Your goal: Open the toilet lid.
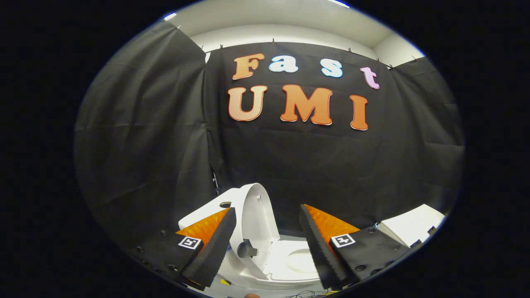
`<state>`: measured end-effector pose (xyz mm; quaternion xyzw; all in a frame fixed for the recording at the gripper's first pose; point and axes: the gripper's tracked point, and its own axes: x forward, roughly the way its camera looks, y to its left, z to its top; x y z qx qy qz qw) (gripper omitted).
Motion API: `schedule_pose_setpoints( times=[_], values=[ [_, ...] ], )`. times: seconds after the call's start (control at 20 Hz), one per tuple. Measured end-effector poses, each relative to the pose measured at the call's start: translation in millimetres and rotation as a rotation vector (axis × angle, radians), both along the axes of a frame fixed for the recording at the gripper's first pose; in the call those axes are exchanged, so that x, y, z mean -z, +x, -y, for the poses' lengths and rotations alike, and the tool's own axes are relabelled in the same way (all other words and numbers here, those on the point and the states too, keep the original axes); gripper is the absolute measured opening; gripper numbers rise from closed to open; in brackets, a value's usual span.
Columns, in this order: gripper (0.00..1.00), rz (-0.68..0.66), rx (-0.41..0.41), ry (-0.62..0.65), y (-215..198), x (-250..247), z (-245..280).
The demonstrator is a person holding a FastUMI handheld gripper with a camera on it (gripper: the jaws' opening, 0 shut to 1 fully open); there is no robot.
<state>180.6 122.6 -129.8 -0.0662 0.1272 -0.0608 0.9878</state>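
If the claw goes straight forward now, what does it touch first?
Probably the raised toilet lid, which stands upright just ahead between the open claw's fingers; depth is unclear, so it might pass beside it toward the black cloth wall.

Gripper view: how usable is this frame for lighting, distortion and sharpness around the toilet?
In the gripper view, fisheye bending curves the cloth wall and ceiling line; light is even, dim at the rim. The white toilet lid, raised upright, and the seat look bright yet keep their edges. The gripper is open, fingers apart either side of the toilet, sharp, no motion blur.
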Motion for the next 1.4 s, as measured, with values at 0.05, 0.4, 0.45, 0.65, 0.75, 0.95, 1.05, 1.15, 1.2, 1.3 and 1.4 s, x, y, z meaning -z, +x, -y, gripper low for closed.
schedule_pose_setpoints(
  times=[0.05, 0.4, 0.45, 0.65, 0.75, 0.95, 1.05, 1.15, 1.2, 1.3, 1.4],
  values=[
    [1.00, 0.010, 0.003, -0.006, -4, -15, 8],
    [0.98, 0.095, 0.026, 0.006, -34, -104, 57],
    [0.98, 0.107, 0.030, 0.018, -39, -115, 63],
    [0.98, 0.139, 0.051, 0.068, -57, -138, 88],
    [0.98, 0.159, 0.060, 0.108, -65, -146, 95],
    [0.98, 0.184, 0.090, 0.133, -74, -149, 115],
    [0.98, 0.177, 0.099, 0.124, -76, -146, 118],
    [0.99, 0.169, 0.098, 0.121, -76, -145, 117],
    [0.99, 0.168, 0.092, 0.124, -76, -145, 114],
    [0.99, 0.163, 0.082, 0.119, -77, -144, 110],
    [0.99, 0.151, 0.074, 0.107, -78, -140, 106]
  ],
)
